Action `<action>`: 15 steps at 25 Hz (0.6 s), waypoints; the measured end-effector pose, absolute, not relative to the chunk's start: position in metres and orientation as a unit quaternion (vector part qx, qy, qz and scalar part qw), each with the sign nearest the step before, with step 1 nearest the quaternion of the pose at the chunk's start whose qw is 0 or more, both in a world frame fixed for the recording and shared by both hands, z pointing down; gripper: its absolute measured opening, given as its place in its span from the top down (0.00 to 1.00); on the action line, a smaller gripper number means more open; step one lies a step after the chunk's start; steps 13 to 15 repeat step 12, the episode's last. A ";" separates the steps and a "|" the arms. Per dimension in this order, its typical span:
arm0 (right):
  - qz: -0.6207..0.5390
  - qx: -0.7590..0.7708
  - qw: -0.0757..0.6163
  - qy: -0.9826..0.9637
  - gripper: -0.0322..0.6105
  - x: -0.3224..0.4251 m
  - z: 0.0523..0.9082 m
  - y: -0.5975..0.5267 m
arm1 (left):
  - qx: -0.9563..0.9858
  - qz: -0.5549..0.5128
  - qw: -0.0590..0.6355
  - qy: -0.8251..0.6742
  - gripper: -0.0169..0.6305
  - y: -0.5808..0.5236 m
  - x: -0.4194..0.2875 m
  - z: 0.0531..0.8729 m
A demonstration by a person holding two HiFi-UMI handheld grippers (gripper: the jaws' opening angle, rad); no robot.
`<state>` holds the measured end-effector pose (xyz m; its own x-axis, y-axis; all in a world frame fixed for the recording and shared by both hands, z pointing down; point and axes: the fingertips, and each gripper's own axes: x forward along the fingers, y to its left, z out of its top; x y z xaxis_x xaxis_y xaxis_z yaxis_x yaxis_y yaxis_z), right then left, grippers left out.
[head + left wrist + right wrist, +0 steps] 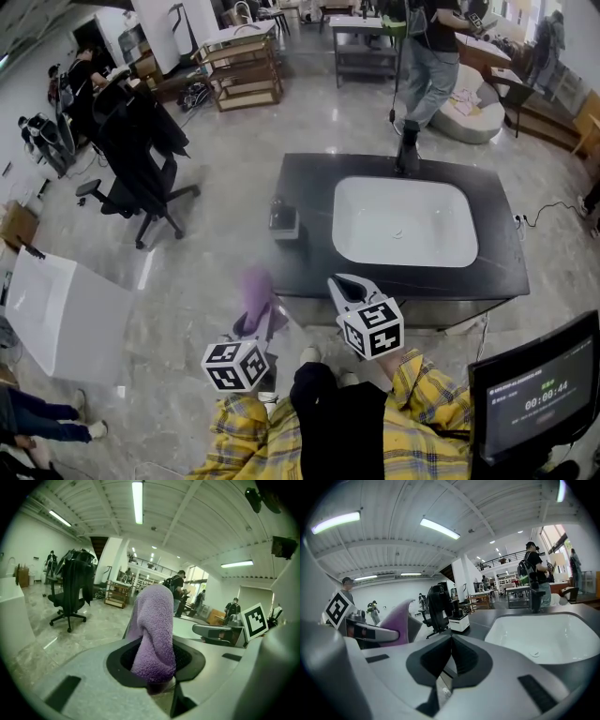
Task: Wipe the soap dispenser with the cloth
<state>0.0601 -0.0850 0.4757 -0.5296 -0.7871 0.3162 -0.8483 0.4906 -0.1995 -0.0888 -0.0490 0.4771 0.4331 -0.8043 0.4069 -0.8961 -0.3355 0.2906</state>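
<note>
While the pale boxy soap dispenser point(284, 221) stands on the black counter point(309, 178) beside the white basin point(412, 202), the left gripper point(251, 323) clamps the purple terry cloth point(154, 630), end protruding for wiping; the right gripper point(450, 641), closed and empty, waits alongside

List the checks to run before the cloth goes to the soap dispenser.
1. Cloth gripped: ok. The purple cloth is clamped in the left gripper.
2. Right gripper free: ok. Its jaws are together with nothing between them.
3. Soap dispenser located: ok. It stands on the dark counter, left of the white sink.
4. Cloth on dispenser: not ok. The cloth is short of the counter's near edge.
5. Way to dispenser: ok. Nothing stands between them in the head view.
6. Dirt on dispenser: cannot tell.
</note>
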 end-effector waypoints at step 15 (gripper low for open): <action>0.173 0.468 0.093 -0.862 0.94 0.056 0.476 -0.078 | 0.812 0.089 0.244 -0.523 0.84 -0.041 -0.086 0.476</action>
